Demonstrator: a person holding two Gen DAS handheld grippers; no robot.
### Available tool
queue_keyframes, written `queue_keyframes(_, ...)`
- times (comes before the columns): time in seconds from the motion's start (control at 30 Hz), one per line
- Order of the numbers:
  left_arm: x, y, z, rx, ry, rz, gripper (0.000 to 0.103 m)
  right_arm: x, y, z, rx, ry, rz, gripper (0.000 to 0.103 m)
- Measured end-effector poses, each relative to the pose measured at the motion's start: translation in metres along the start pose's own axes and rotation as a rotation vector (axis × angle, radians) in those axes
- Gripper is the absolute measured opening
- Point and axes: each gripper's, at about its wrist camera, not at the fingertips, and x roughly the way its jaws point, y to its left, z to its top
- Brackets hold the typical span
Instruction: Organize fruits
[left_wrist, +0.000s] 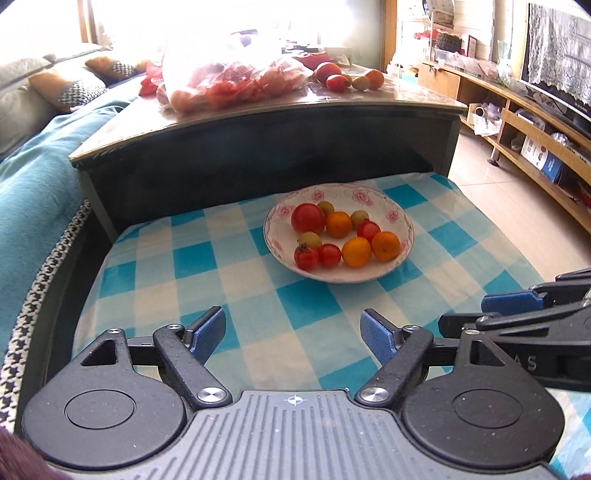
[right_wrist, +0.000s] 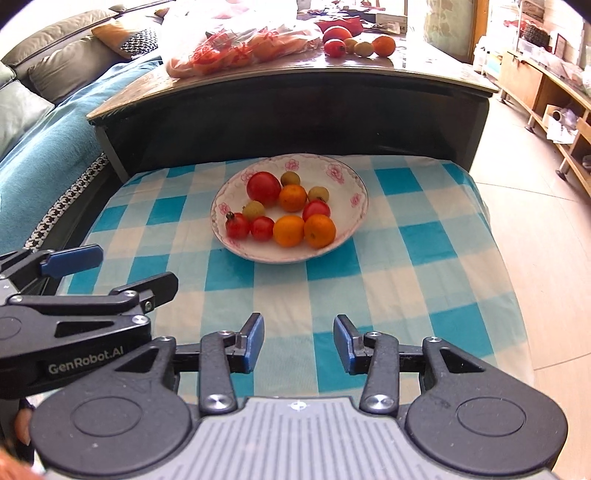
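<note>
A white plate with pink flowers (left_wrist: 392, 215) (right_wrist: 345, 173) sits on a blue-and-white checked cloth (left_wrist: 310, 306) (right_wrist: 406, 258). It holds a large red tomato (left_wrist: 307, 218) (right_wrist: 263, 188), small tomatoes, oranges and yellow-green fruits. My left gripper (left_wrist: 291, 328) hovers over the cloth short of the plate, open wide, with nothing between its fingers. My right gripper (right_wrist: 299, 332) is also short of the plate, open with a narrower gap and nothing in it. Each gripper shows at the edge of the other's view, the right gripper (left_wrist: 517, 304) and the left gripper (right_wrist: 74, 258).
Behind the cloth stands a dark coffee table (left_wrist: 258, 147) (right_wrist: 295, 107) with a plastic bag of fruit (left_wrist: 229, 77) (right_wrist: 240, 44) and loose fruits (left_wrist: 347, 79) (right_wrist: 358, 44). A sofa with a teal blanket (left_wrist: 33, 177) is on the left, wooden shelves (left_wrist: 535, 122) on the right.
</note>
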Motion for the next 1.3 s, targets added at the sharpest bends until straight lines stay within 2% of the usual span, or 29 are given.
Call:
queue_keyframes(0.33,-0.012,0.002,-0.014,-0.041,0.001,-0.013,0.086,-0.011,0.002,-0.02,0.017,0.0,0.01,0.043)
queue_keyframes(0.43,-0.013,0.001,-0.018,-0.043,0.006,-0.002,0.092,-0.016,0.003,-0.024,0.02,-0.002,0.01,0.043)
queue_keyframes(0.7,-0.018,-0.001,-0.025,-0.046,0.013,0.011,0.094,-0.022,0.002,-0.032,0.028,0.0,0.004,0.044)
queue_keyframes(0.97,-0.022,0.004,-0.034,-0.102,0.036,-0.029,0.098,-0.027,0.001,-0.039,0.03,0.001,0.003,0.044)
queue_keyframes(1.13,-0.025,0.008,-0.041,-0.137,0.034,-0.019,0.102,-0.033,0.0,-0.042,0.037,-0.008,0.013,0.045)
queue_keyframes(1.3,-0.027,0.007,-0.045,-0.131,0.028,0.036,0.103,-0.036,0.0,-0.045,0.04,-0.009,0.011,0.047)
